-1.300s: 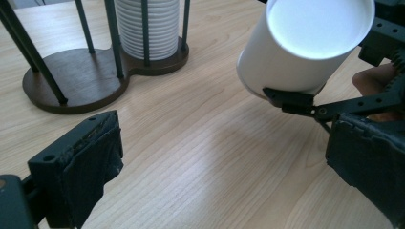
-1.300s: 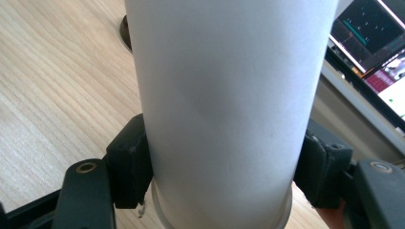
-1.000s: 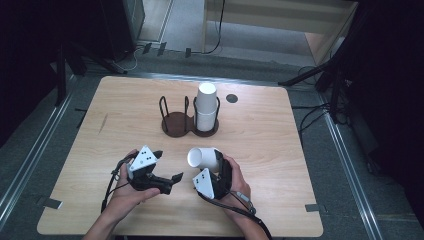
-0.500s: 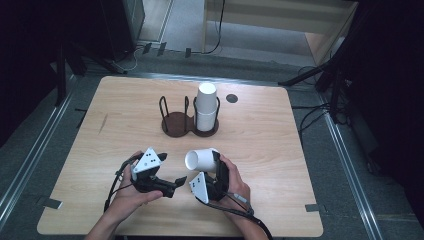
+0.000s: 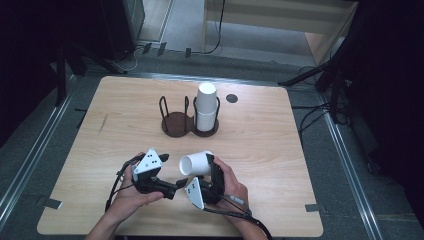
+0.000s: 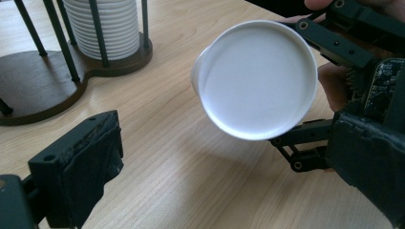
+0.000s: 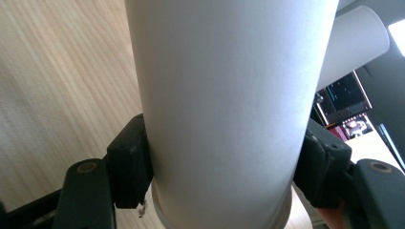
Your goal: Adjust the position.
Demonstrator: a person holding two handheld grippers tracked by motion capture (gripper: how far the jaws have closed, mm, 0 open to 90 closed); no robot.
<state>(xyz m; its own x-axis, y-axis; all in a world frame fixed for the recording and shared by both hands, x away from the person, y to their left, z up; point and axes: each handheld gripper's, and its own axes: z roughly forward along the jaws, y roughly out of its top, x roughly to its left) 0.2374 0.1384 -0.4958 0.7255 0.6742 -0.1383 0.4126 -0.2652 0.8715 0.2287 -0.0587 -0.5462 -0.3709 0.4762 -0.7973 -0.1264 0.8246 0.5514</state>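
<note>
My right gripper point(image 5: 206, 169) is shut on a white paper cup point(image 5: 196, 163) and holds it on its side above the table's front middle. In the right gripper view the cup point(image 7: 229, 95) is clamped between both jaws. My left gripper point(image 5: 174, 189) points at it from the left, open. In the left gripper view the cup's flat bottom point(image 6: 258, 78) faces the camera, a little beyond my wide-apart jaws and touching neither. A stack of white cups point(image 5: 206, 107) stands in the right slot of a dark brown wire holder point(image 5: 175, 123). The holder's left slot is empty.
The wooden table point(image 5: 125, 130) has a small dark disc point(image 5: 231, 98) near its back edge. Cables point(image 5: 117, 182) trail from both grippers toward the front edge. Dark equipment and floor cables surround the table.
Both grippers have drifted a little toward the front edge and closer together. The cup in the right gripper has shifted slightly left, and the left gripper has edged right toward it.
</note>
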